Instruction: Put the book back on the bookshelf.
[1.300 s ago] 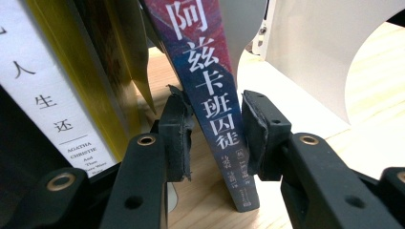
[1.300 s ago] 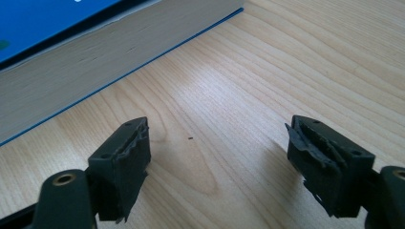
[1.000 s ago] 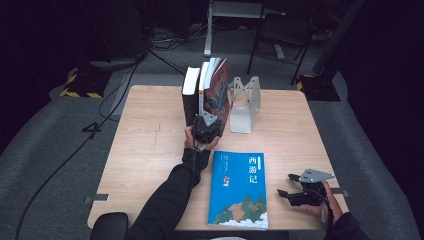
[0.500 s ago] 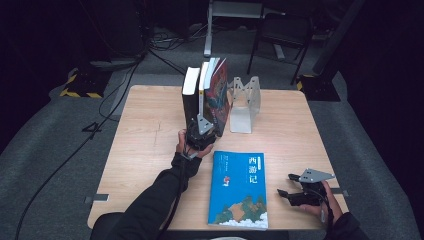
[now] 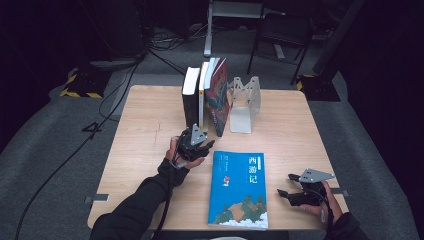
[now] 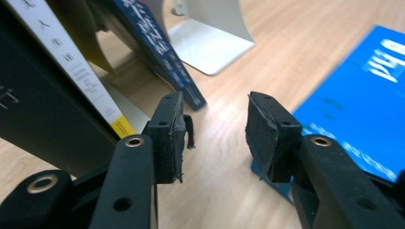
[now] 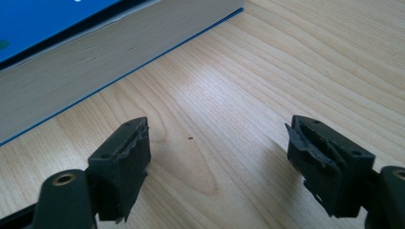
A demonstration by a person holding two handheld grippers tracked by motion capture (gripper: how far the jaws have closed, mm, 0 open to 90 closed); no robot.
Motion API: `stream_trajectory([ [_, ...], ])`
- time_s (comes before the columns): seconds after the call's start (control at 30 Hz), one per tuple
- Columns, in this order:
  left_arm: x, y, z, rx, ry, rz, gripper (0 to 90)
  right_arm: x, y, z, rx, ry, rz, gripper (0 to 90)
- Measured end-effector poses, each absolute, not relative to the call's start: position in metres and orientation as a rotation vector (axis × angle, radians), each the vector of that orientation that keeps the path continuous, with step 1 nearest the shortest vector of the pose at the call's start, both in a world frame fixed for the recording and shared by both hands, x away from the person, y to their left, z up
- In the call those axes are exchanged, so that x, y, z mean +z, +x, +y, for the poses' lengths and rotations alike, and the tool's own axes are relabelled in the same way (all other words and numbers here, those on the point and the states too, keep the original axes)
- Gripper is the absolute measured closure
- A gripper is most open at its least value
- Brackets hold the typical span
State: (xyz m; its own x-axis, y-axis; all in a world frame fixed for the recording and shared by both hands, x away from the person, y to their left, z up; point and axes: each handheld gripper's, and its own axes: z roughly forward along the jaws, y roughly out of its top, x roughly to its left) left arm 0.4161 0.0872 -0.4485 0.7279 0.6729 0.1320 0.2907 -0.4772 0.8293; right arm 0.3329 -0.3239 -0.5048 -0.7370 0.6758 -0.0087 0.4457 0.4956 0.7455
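The left gripper point(image 5: 204, 146), jaws just widened and empty, hovers between 3 upright books point(image 5: 206, 97) and the flat blue paperback book point(image 5: 240, 187).

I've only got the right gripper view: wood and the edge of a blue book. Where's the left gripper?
Observer: The left gripper is just in front of the standing books, beside the blue book's far corner.
Operator: Holding anything?
Observer: No. Its jaws have just been opening, with only bare table between them.
Operator: Are those books propped?
Observer: A white bookend stands right of them; the rightmost book leans away from it, onto its neighbours.
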Motion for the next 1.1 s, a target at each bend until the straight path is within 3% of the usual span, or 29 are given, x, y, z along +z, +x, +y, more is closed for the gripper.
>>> stream_trajectory([
  [1.1,-0.477,0.362,0.116,0.345,2.366,0.428,46.6,-0.505,0.333,-0.324,1.087,0.949,2.441,22.6],
])
